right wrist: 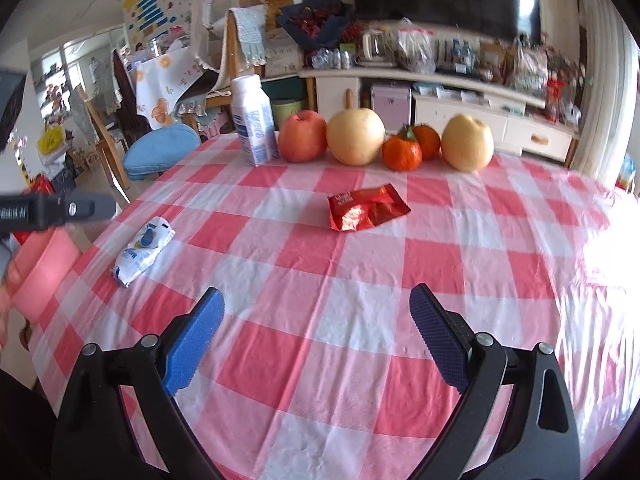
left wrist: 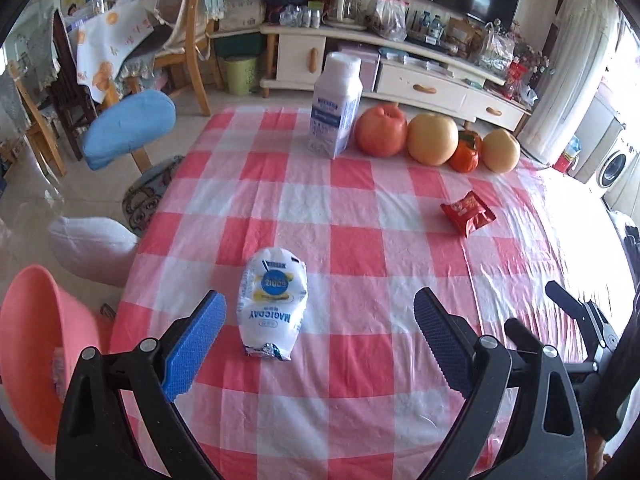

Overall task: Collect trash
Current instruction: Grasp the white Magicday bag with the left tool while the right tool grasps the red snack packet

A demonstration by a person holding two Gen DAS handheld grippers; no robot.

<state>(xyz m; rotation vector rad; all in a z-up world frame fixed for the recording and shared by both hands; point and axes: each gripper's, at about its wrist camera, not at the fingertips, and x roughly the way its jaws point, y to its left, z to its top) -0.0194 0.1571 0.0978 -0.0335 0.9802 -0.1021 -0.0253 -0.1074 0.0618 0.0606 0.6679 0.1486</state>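
A crumpled white wrapper (left wrist: 273,305) lies on the red-checked tablecloth (left wrist: 360,248), just ahead of my open, empty left gripper (left wrist: 320,308) and toward its left finger. It also shows in the right wrist view (right wrist: 143,252) at the table's left edge. A red foil wrapper (left wrist: 467,213) lies further right; in the right wrist view (right wrist: 366,207) it is ahead of my open, empty right gripper (right wrist: 316,304). A pink basin (left wrist: 44,356) sits off the table's left edge.
A white milk bottle (left wrist: 335,106), an apple (left wrist: 381,130), two pears (left wrist: 433,138) and orange persimmons (left wrist: 465,152) line the far edge. A blue-cushioned chair (left wrist: 130,134) stands left. A TV cabinet (left wrist: 400,76) is behind. The right gripper's body (left wrist: 580,320) shows at right.
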